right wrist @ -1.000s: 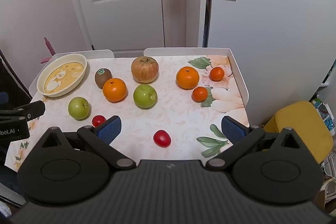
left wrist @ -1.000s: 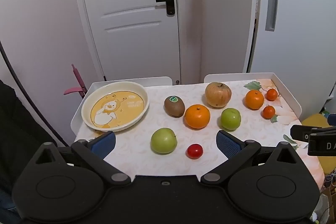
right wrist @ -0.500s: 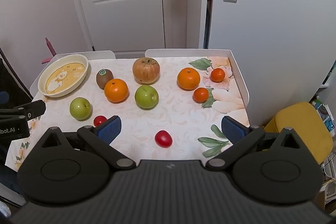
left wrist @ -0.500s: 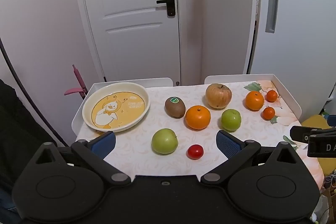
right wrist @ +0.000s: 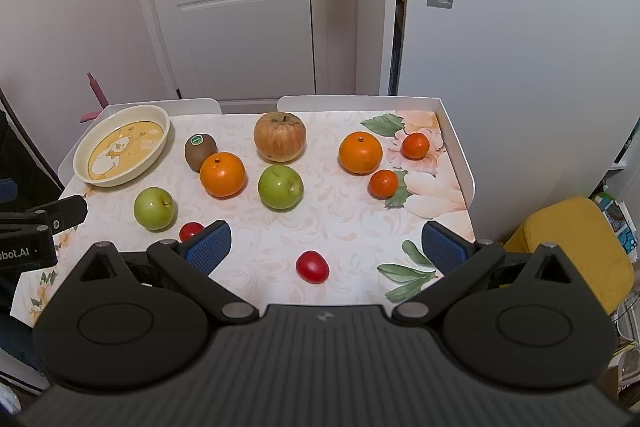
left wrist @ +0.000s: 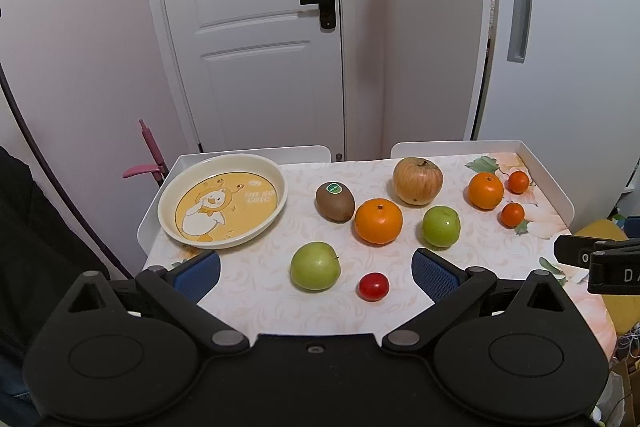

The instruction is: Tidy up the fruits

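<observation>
White walls and a panelled door (left wrist: 256,39) are standing behind a small table (left wrist: 256,291) covered with a floral cloth. At its far left corner a cream plate (left wrist: 222,200) printed with a yellow cartoon duck is lying empty of fruit. Scattered to its right are 1 kiwi (left wrist: 335,201), 1 russet apple (left wrist: 417,181), 2 green apples (left wrist: 315,266) (left wrist: 441,226), 2 oranges (left wrist: 378,221) (left wrist: 485,190) and 2 small tangerines (left wrist: 518,181) (left wrist: 512,214). 2 red tomatoes (right wrist: 312,266) (right wrist: 191,231) are sitting near the front edge.

Left gripper (left wrist: 315,269) is hovering at the near edge with its blue pads spread wide, gripping nothing, the nearer green apple and 1 tomato lying between them. Right gripper (right wrist: 326,247) is likewise gaping wide and empty, the other tomato lying between its fingers.
</observation>
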Available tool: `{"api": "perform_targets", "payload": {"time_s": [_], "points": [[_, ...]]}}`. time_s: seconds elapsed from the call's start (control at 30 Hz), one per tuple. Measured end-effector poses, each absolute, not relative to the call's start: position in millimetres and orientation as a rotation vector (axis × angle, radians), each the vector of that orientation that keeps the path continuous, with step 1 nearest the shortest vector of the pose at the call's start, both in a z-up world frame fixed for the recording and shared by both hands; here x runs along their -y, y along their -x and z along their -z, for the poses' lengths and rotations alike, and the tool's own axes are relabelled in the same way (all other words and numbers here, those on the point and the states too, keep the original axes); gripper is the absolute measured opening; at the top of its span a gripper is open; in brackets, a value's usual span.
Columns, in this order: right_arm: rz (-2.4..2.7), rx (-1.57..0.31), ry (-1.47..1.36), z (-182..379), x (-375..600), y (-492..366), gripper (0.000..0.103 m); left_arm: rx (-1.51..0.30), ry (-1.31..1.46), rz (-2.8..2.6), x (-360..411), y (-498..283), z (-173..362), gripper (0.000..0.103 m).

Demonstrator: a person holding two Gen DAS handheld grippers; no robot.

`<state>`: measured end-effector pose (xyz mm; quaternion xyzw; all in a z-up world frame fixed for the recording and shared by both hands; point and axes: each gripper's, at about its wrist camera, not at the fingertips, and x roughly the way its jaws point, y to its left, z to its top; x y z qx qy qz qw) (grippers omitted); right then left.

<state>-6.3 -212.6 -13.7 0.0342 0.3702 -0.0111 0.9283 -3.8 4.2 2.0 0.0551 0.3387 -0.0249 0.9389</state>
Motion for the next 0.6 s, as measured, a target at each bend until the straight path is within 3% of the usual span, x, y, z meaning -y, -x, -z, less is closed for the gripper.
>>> {"api": "perform_targets", "payload": {"time_s": [0.6], "points": [[0.012, -0.757, -0.056, 13.1, 206.4, 12.2, 0.103, -0.693, -0.106, 0.046, -8.0, 6.4, 0.8, 0.103]]}}
